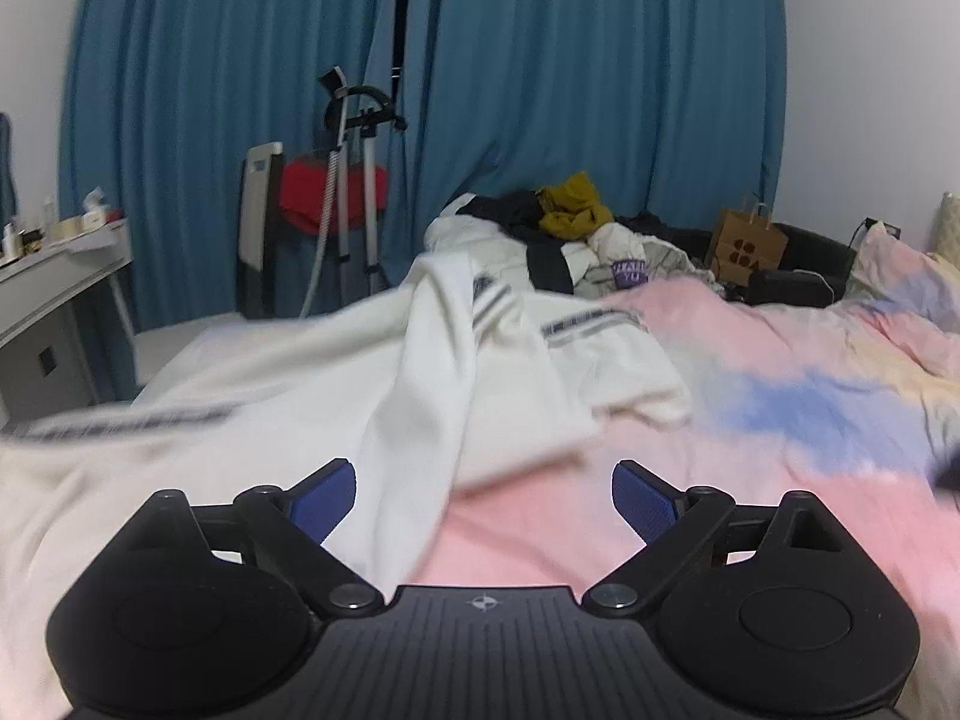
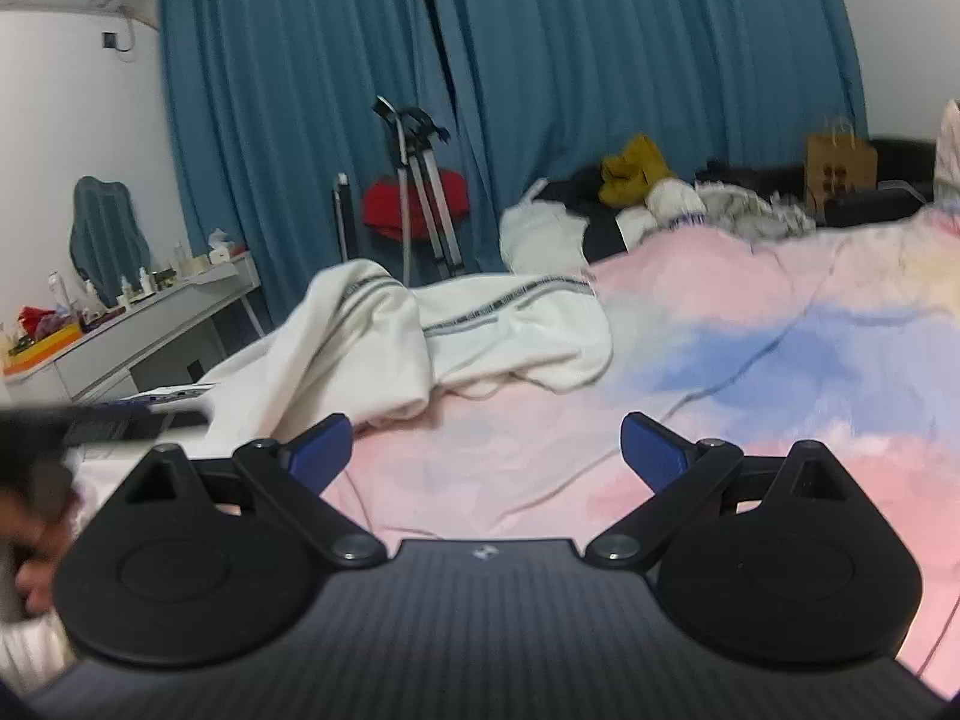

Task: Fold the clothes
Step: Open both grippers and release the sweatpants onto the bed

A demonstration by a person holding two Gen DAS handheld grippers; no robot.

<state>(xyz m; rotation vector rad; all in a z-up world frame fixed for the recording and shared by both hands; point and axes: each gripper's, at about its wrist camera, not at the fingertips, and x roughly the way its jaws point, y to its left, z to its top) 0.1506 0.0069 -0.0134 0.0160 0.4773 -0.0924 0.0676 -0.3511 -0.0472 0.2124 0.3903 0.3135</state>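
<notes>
Two tongs, both spread wide and holding nothing, hang over the bed (image 1: pixel 750 372) with its pink and blue cover. I see the white garment (image 1: pixel 336 372) lying crumpled ahead and to the left of both, its striped long axis running left to right across my view. My left tongs (image 1: pixel 483 501) sit nearest, the cloth's fold lying right between and beyond their blue pads; my right tongs (image 2: pixel 486 450) are over bare cover, the garment (image 2: pixel 420 330) well ahead-left. So I judge the left should grasp first. Only the right view shows a cluttered table (image 2: pixel 150 312) clearly, and a blurred hand (image 2: pixel 30 540) at its left edge.
</notes>
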